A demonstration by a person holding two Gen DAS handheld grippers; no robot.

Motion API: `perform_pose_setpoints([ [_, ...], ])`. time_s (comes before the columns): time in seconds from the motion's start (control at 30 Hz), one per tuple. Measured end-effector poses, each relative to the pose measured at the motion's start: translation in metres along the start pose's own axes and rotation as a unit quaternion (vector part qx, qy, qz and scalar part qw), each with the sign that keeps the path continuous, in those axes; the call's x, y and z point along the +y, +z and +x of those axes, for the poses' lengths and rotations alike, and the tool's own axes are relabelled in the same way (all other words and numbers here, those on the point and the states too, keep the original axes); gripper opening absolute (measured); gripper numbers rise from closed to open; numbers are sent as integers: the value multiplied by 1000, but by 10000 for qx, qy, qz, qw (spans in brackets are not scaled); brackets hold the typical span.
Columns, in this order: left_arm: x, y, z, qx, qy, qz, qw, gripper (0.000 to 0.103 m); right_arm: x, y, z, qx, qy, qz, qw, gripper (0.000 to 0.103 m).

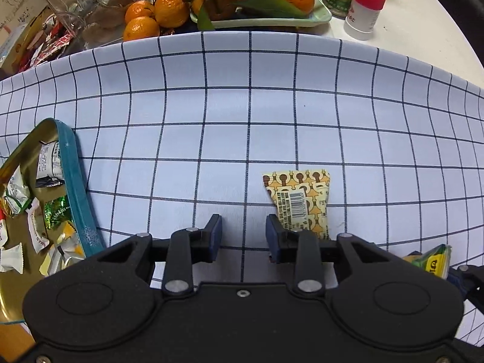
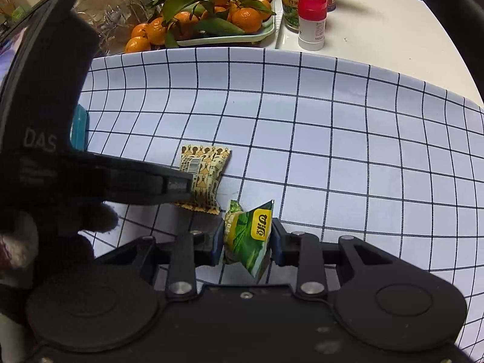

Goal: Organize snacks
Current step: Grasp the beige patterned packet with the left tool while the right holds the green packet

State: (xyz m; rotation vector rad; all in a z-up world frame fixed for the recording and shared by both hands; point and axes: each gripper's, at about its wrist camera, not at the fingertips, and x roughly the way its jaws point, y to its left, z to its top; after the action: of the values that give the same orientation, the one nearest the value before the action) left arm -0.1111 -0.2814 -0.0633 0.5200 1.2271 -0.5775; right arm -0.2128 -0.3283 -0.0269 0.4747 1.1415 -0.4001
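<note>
Right gripper (image 2: 246, 239) clenched on the green packet (image 2: 248, 236), left gripper (image 1: 243, 236) released beside the yellow packet (image 1: 298, 199) at one o'clock: slide right, straddle, close, then carry to the tin (image 1: 75, 181) at nine o'clock.

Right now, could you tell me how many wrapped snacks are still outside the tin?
2: a tan patterned packet lies on the checked cloth, and a green-and-yellow packet is pinched in the right gripper. Others may be hidden.
</note>
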Motion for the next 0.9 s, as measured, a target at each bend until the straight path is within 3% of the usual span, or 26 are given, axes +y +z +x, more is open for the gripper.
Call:
perform_pose_setpoints([
  [0.4,-18,-3,-7,-20,201,149,9997,46,5,-2,1,-37,-69,-68,9999,34],
  [0.57,1,6,-9,48,-73,133,9999,46,6,-2,1,-49,-82,-85,9999,34],
  [0.73,30,23,-15,45,-466,-288,9985,46,1,-1,-4,-138,-86,22,9999,34],
  [0.9,43,29,-18,-18,-605,-444,9972,46,-2,-1,-8,-185,-88,93,9997,33],
])
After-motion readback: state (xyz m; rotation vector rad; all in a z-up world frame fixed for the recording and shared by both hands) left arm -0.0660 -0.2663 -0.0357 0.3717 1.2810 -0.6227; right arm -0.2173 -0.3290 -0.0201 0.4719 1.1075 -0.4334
